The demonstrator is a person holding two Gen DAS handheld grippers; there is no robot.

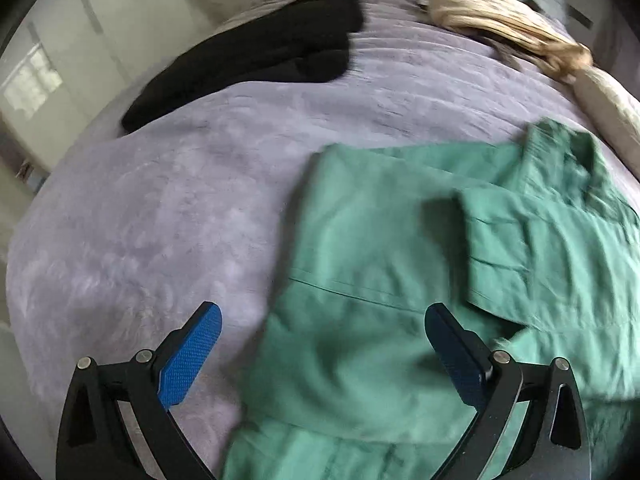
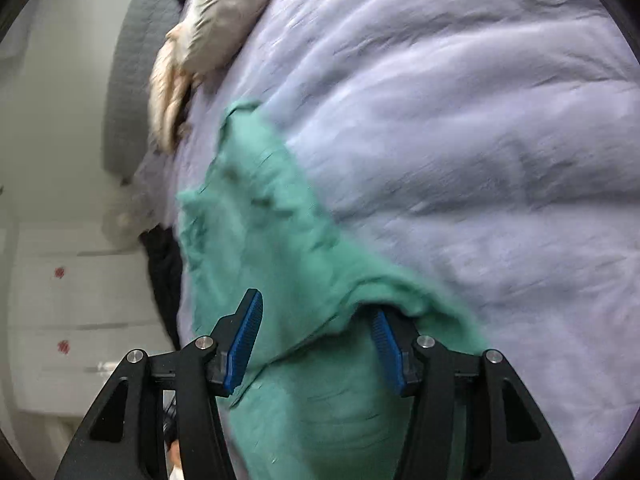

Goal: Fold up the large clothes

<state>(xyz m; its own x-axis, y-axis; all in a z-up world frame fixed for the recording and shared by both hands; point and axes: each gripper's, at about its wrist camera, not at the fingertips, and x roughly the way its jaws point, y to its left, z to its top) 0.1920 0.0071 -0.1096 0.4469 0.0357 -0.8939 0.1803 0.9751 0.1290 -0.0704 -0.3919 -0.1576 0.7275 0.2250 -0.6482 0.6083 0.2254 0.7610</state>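
Note:
A green shirt (image 1: pixel 400 264) lies partly folded on the lilac bedspread (image 1: pixel 160 208), one sleeve laid across its body, collar at the far right. My left gripper (image 1: pixel 324 320) is open and empty above the shirt's near left edge. In the right wrist view the green shirt (image 2: pixel 272 248) runs from the middle down to the bottom. My right gripper (image 2: pixel 316 320) is open, its jaws on either side of a raised fold of the shirt, the right finger partly tucked under the cloth.
A black garment (image 1: pixel 256 56) lies at the far left of the bed. A beige fur-trimmed coat (image 1: pixel 512 36) lies at the far right and also shows in the right wrist view (image 2: pixel 208 24). White drawers (image 2: pixel 72 312) stand beside the bed.

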